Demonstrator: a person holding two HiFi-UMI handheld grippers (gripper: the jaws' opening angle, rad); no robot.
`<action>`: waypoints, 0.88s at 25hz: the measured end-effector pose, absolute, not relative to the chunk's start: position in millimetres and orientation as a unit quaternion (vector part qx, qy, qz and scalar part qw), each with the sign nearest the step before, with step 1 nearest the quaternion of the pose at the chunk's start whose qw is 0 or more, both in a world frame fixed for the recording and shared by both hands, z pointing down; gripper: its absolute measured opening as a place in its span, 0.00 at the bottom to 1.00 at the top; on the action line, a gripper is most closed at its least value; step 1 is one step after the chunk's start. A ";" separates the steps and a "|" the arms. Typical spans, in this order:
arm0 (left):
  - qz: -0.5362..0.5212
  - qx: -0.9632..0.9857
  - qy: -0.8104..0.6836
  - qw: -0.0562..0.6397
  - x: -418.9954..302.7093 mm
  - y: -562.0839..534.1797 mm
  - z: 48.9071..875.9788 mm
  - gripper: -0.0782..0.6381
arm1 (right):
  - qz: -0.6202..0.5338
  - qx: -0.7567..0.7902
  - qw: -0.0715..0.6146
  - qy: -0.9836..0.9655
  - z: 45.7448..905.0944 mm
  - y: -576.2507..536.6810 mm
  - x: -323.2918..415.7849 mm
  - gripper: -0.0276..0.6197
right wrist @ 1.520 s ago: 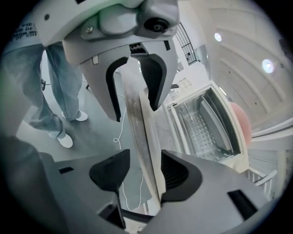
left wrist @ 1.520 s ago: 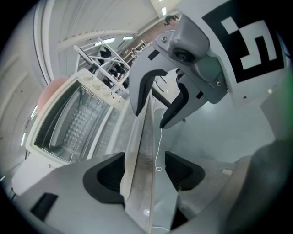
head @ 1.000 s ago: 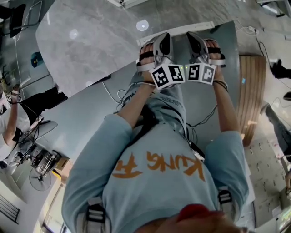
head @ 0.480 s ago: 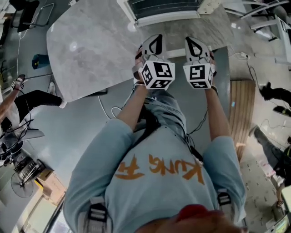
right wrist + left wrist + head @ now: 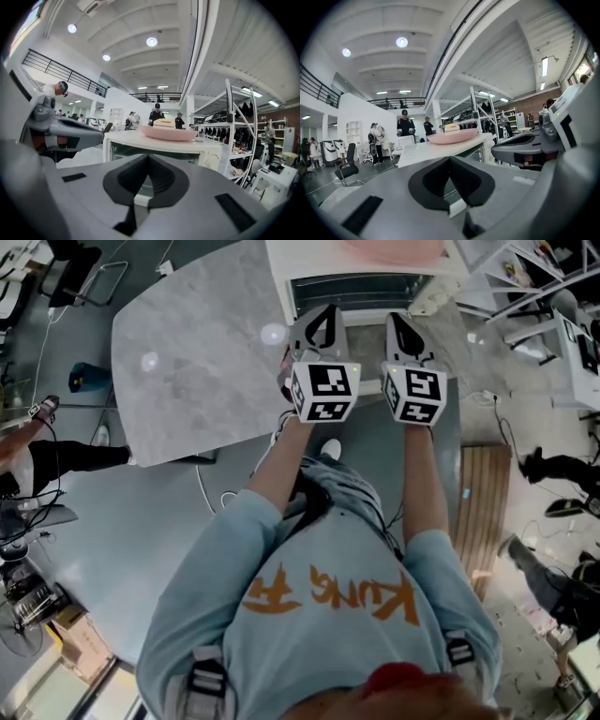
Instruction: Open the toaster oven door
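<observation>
While they hover side by side just in front of the toaster oven (image 5: 349, 285), the left claw (image 5: 322, 320) and right claw (image 5: 401, 324) are both clenched shut, grasping nothing. The oven stands on the grey tabletop (image 5: 187, 362), with a pink plate (image 5: 394, 249) on its top.

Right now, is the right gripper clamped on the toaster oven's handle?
No, the right gripper has its jaws together with nothing between them, and the toaster oven stands beyond their tips.
</observation>
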State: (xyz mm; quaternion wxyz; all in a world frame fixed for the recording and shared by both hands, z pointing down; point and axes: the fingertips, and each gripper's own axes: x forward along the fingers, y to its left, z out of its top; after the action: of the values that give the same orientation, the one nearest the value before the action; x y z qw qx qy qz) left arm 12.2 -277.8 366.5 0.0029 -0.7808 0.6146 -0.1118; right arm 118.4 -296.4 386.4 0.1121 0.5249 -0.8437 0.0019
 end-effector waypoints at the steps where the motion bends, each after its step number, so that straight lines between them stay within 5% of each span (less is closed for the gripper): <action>1: -0.103 -0.781 0.616 0.004 10.6 -279.9 358.5 0.11 | 0.007 0.534 0.100 -0.840 377.0 -299.6 119.8 0.04; 8: -0.035 -0.783 0.621 0.002 -0.3 -298.6 312.1 0.11 | 0.029 0.602 0.031 -0.798 319.2 -321.0 140.1 0.04; 22: -0.008 -0.794 0.608 -0.001 5.4 -327.2 289.4 0.11 | 0.001 0.613 0.041 -0.789 292.4 -338.6 156.1 0.04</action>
State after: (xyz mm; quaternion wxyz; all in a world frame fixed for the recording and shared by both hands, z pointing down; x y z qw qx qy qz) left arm 5.4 -327.2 289.4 -0.0006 -0.7936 0.6084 -0.0081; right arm 156.1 -338.6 292.4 0.0414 0.6127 -0.7892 0.0007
